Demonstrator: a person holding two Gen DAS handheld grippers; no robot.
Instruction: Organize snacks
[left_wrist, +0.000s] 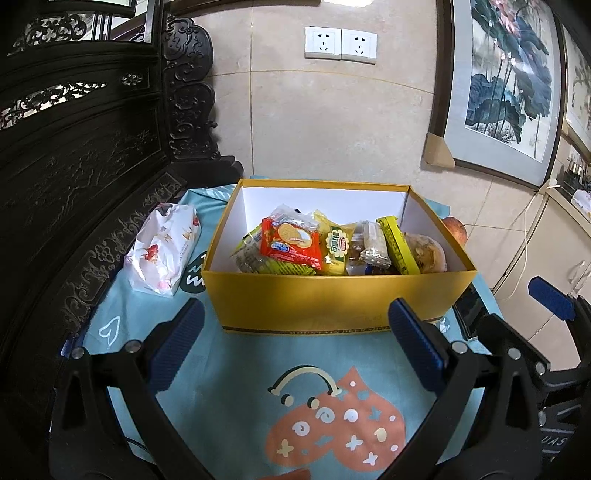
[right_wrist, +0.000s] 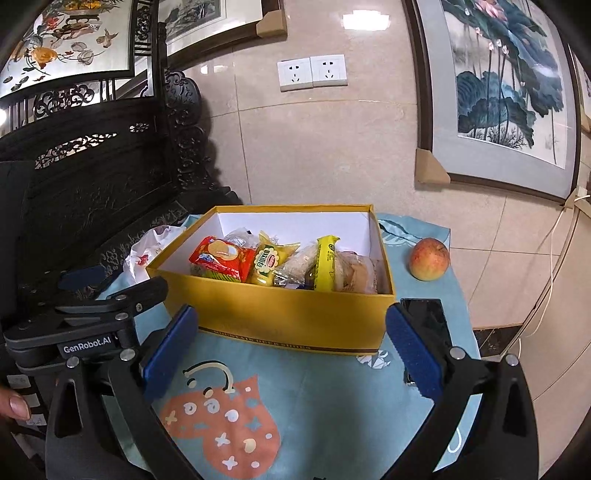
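A yellow cardboard box (left_wrist: 332, 299) (right_wrist: 291, 314) stands open on a light blue cloth, holding several wrapped snacks. Among them are a red biscuit pack (left_wrist: 291, 243) (right_wrist: 221, 258), a yellow sunflower pack (left_wrist: 336, 245) (right_wrist: 267, 260) and a long yellow bar (left_wrist: 397, 243) (right_wrist: 325, 264). My left gripper (left_wrist: 295, 343) hangs open in front of the box with nothing between its blue pads. My right gripper (right_wrist: 291, 354) is open too, just before the box's front wall. The left gripper's body (right_wrist: 92, 317) shows at the left of the right wrist view.
A white tissue pack (left_wrist: 162, 251) lies left of the box beside a dark carved wooden screen (left_wrist: 74, 166). A red-yellow apple (right_wrist: 430, 258) and a black phone (right_wrist: 426, 321) rest on the cloth to the box's right. A tiled wall with sockets stands behind.
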